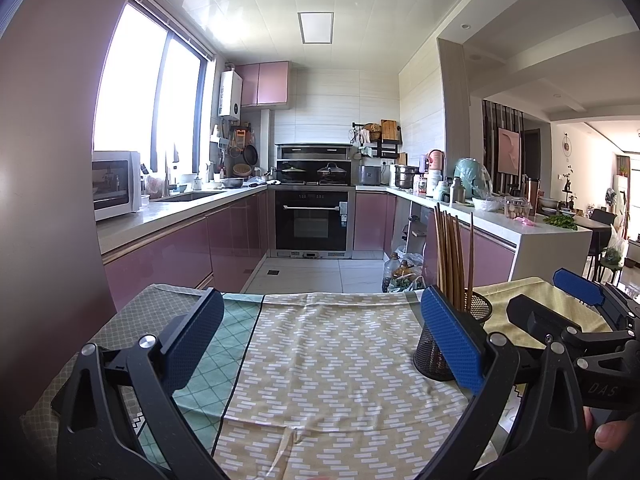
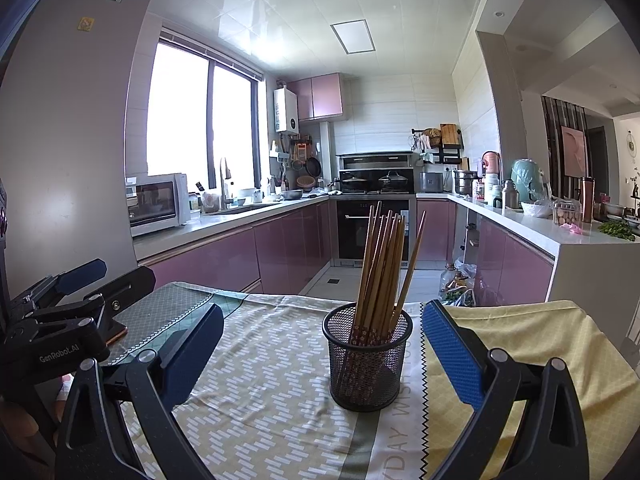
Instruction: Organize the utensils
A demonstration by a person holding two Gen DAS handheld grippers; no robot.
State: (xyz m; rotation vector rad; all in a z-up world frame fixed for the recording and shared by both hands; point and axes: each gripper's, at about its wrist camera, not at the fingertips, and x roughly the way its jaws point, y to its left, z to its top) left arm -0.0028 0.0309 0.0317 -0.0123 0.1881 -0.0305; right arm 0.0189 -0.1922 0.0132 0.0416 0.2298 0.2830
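Black mesh cup [image 2: 366, 360] standing upright on the patterned tablecloth [image 2: 264, 392], filled with wooden chopsticks [image 2: 382, 264] that lean slightly and fan apart; right gripper [image 2: 324, 354] spread wide, empty, its blue pads either side of the cup without touching; left gripper [image 1: 320, 344] likewise released, holding nothing, with the cup just beyond its right pad [image 1: 452, 344].

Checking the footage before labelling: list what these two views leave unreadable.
- Mesh holder: left wrist view, lower part hidden behind the left claw finger.
- Cloth lettering: right wrist view, cut off by the bottom edge.
- Chopsticks: exact count unclear; they overlap.
- Right claw: open, empty.
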